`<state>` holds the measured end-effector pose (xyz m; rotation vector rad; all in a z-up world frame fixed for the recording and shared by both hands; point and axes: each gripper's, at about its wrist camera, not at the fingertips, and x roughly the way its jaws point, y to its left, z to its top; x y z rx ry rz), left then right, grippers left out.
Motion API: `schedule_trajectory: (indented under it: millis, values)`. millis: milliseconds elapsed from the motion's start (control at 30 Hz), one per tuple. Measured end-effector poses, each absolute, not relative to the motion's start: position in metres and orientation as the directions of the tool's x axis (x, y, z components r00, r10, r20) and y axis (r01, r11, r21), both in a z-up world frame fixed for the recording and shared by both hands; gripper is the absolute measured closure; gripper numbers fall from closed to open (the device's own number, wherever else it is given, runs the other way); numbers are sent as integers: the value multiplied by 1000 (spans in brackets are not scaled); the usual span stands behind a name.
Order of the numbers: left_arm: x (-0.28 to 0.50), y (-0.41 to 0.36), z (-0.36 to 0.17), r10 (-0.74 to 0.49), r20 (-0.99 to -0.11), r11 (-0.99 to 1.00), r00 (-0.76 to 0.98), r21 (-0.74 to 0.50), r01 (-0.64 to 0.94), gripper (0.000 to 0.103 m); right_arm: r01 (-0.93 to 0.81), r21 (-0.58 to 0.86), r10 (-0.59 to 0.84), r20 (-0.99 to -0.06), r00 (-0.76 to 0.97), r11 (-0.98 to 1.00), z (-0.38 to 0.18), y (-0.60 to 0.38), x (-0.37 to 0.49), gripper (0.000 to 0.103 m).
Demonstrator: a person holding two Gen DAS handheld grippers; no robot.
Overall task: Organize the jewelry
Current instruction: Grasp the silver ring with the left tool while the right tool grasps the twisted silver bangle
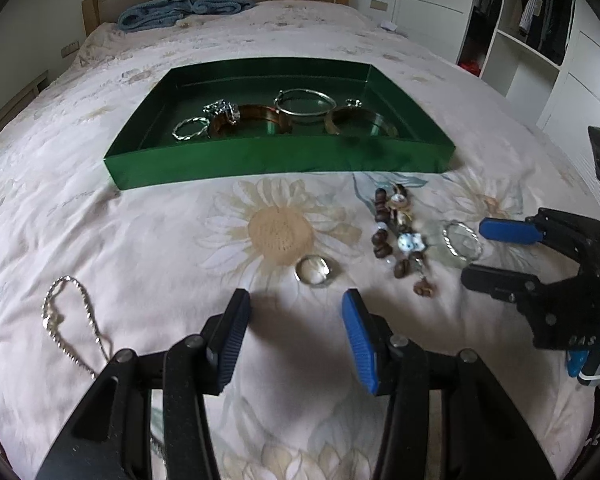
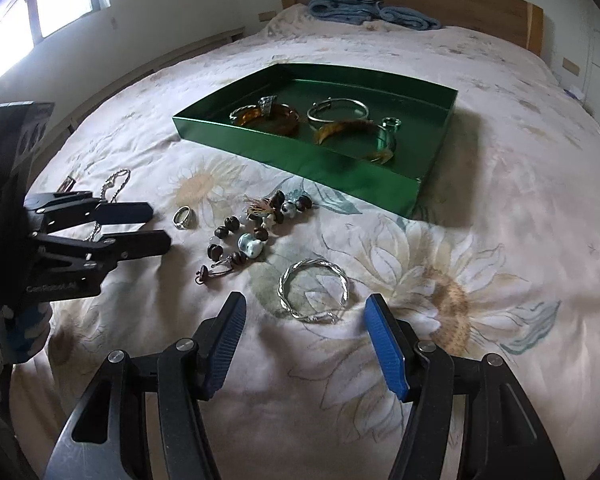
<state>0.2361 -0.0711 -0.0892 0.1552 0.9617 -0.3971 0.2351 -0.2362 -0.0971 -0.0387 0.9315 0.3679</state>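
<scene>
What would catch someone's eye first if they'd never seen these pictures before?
The shiny green tray in the middle of the floral bedspread, with bangles inside. In front of it, loose pieces lie on the cover: a beaded bracelet and a twisted silver bangle just ahead of the open right hand-held gripper.

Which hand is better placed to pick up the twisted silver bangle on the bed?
Right. The right gripper has the bangle just ahead of its open fingers, roughly centred in the gap. The left gripper faces the small ring instead, with the beads between it and the bangle.
</scene>
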Motion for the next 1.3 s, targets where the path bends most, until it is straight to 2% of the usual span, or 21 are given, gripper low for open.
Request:
schedule_trajectory:
  millis: [233,300,433,467,967,1300]
  values:
    - [246,-82,-94,-260,-823,909,505,-32,416,58,-348,113,294,-796,530,931,-106,-230,246,45]
    - [248,-86,-95,-258,-823,906,505,-25,423,63,-349,114,295,-797,527,930,-108,-229,248,49]
    - [251,-89,-99,-264,-826,905,498,-33,425,83,-338,119,293,-796,529,934,-110,-231,251,60]
    - [251,-88,-100,-265,-825,905,498,-34,424,83,-334,121,293,-796,530,935,-111,-232,251,64]
    - [226,-78,-85,-273,-802,913,531,-41,406,84,-310,113,278,-777,565,944,-93,-234,224,64]
    - [190,-63,-50,-301,-753,913,585,-52,404,84,-306,76,257,-748,612,949,-58,-228,186,64]
